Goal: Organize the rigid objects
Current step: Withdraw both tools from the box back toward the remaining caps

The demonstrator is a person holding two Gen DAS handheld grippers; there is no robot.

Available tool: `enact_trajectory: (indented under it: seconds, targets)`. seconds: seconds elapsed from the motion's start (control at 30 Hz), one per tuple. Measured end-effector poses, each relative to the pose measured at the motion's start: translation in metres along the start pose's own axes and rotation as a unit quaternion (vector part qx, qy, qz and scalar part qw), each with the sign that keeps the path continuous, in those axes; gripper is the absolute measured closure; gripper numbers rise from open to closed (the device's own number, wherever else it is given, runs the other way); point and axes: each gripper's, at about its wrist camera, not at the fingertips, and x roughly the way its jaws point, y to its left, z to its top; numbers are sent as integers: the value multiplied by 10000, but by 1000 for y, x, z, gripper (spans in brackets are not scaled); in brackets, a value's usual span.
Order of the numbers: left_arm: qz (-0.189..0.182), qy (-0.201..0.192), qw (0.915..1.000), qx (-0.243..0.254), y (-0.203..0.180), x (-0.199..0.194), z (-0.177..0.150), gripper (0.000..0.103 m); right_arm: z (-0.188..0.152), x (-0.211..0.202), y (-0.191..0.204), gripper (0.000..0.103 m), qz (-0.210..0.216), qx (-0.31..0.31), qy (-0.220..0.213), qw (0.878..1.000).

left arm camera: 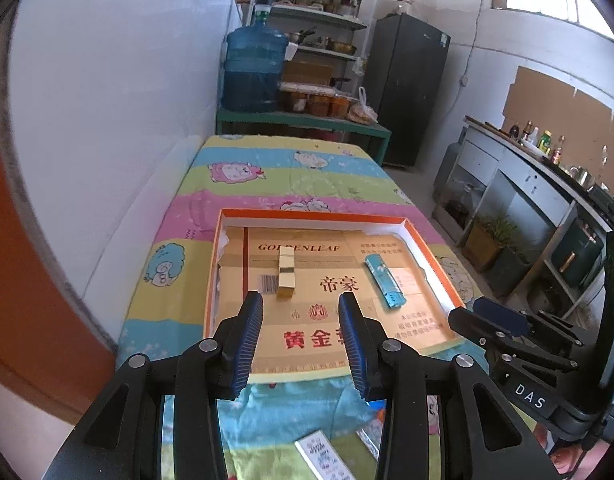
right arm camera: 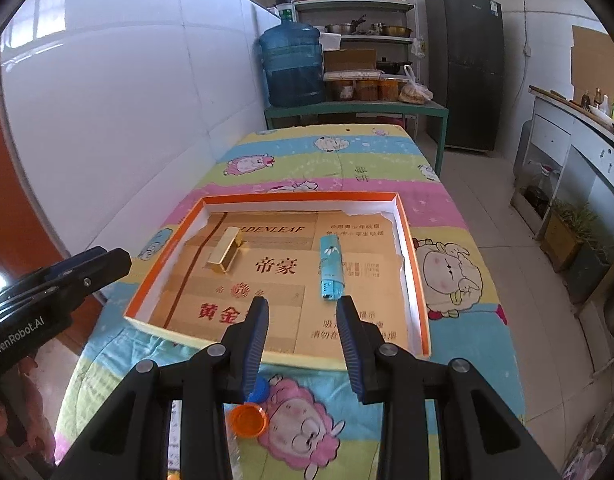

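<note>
Right wrist view shows both tools, left tool [left arm camera: 301, 304] and right tool [right arm camera: 303, 308], spread and empty short of the tray [right arm camera: 411, 248], gold box [right arm camera: 226, 254] at eleven o'clock, lighter [right arm camera: 330, 268] at one; a hasty grab could tip either.

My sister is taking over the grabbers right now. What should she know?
Left gripper: open, holding nothing, hovering over the near part of the orange tray.
Right gripper: open, holding nothing, above the tray's near edge.
In the tray: a gold box on the left and a light blue lighter on the right, lying apart.
Still outside, on the cartoon blanket near you: an orange cap, a blue cap partly hidden behind a finger, and a white printed packet.
Left to do, probably: put those in the tray.
</note>
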Motion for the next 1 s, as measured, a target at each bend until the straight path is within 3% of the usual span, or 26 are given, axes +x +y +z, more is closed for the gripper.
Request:
enact_trajectory:
  seconds: [0.7, 1.0]
  targets:
    - [-175, -285, 9994, 10, -10, -81, -31, 62, -35, -63, 19, 68, 221, -118, -168, 9995]
    - [111, -209, 9997, 84, -11, -89, -50, 62, -59, -75, 32, 68, 323, -261, -89, 9991]
